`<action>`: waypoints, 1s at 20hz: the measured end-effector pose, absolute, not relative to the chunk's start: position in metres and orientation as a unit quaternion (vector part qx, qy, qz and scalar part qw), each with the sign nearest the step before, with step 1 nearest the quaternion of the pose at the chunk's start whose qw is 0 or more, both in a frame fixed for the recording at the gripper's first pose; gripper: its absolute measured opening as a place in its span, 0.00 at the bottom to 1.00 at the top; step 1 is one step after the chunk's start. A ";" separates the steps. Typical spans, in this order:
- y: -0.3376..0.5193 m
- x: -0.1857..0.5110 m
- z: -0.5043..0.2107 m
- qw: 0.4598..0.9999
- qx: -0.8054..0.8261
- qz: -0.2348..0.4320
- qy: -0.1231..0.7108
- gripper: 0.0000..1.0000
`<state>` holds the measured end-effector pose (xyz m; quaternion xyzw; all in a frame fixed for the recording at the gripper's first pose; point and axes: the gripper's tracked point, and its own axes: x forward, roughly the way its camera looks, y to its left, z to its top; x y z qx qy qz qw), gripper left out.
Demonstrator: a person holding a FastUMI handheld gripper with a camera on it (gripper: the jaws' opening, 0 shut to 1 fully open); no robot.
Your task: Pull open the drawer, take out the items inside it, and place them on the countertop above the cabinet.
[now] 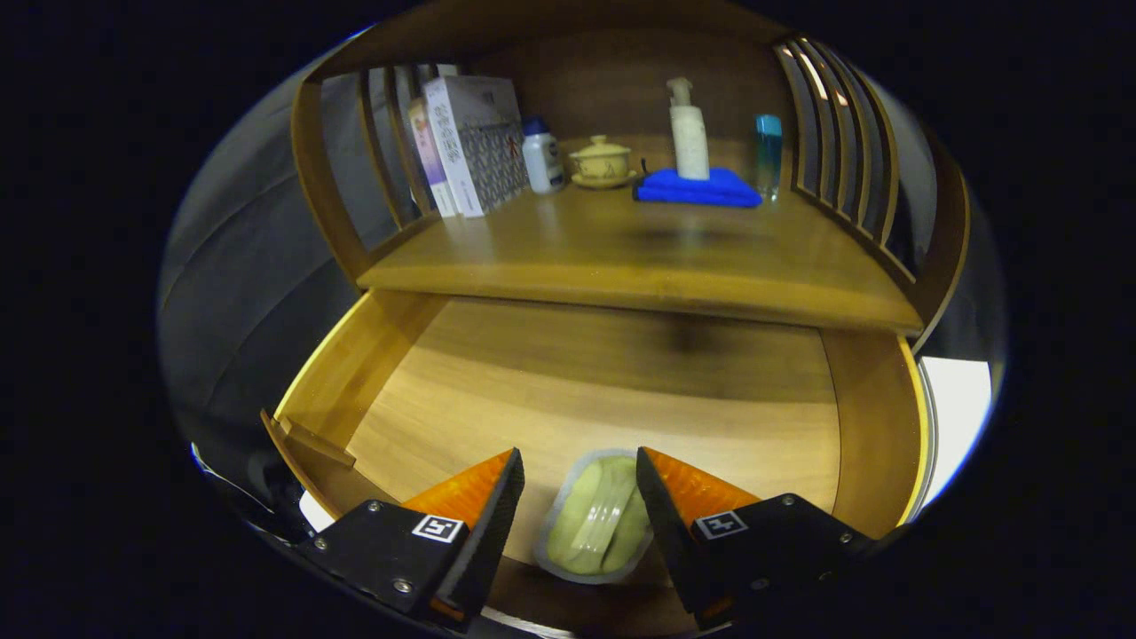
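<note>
The wooden drawer (355, 373) stands pulled out below the countertop (639, 257) of the cabinet. On the drawer's floor, near its front, lies a small clear packet with pale green contents (600, 519). My gripper (579, 470) hovers over it, open, with one finger on each side of the packet. The right finger's inner edge looks close to or touching the packet; the left finger stands apart from it. I cannot tell how far above the packet the fingers are.
At the back of the countertop stand a white box (479, 142) with books, a small white bottle (542, 158), a lidded cup on a saucer (602, 162), a pump bottle (688, 133) on a folded blue cloth (701, 188), and a blue tube (769, 151). Slatted side walls flank the shelf.
</note>
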<state>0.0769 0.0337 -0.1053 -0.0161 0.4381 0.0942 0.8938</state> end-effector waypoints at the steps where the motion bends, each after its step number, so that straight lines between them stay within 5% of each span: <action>1: 0.031 0.075 -0.110 0.888 -0.015 0.091 0.451 0.80; 8: 0.021 0.071 -0.131 0.872 -0.015 0.070 0.484 0.73; 13: 0.014 0.071 -0.129 0.870 0.009 0.055 0.489 0.27; 20: 0.018 0.073 -0.108 0.897 -0.010 0.079 0.435 0.18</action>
